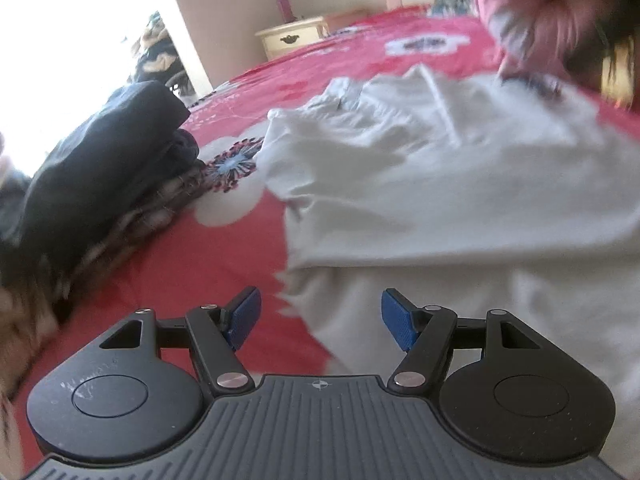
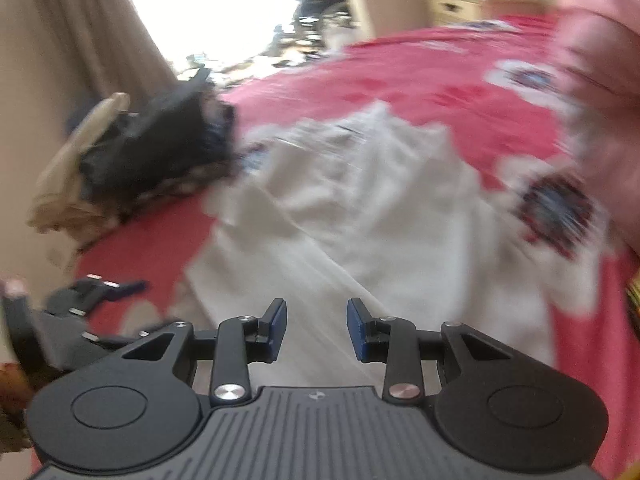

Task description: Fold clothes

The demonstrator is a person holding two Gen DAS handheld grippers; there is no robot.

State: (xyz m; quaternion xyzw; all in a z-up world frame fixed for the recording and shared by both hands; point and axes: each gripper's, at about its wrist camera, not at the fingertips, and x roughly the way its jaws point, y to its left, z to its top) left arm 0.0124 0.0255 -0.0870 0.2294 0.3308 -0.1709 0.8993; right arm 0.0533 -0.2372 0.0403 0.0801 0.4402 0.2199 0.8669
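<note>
Red floral bedspread (image 1: 224,264) covers the bed, with a crumpled white cotton garment (image 1: 440,184) spread across it. Left tongs (image 1: 321,318) gape wide and empty, the garment's near edge at twelve to two o'clock. Right tongs (image 2: 317,328) stand moderately apart, empty, garment at twelve o'clock. Dark folded clothes pile (image 1: 100,160) lies at ten o'clock.

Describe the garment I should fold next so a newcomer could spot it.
Start at the red floral bedspread. Spread across its middle, ahead of both open grippers, lies a white garment, rumpled and unfolded. The neighbouring clothes pile to its left is dark, so its pale colour singles it out.
</note>
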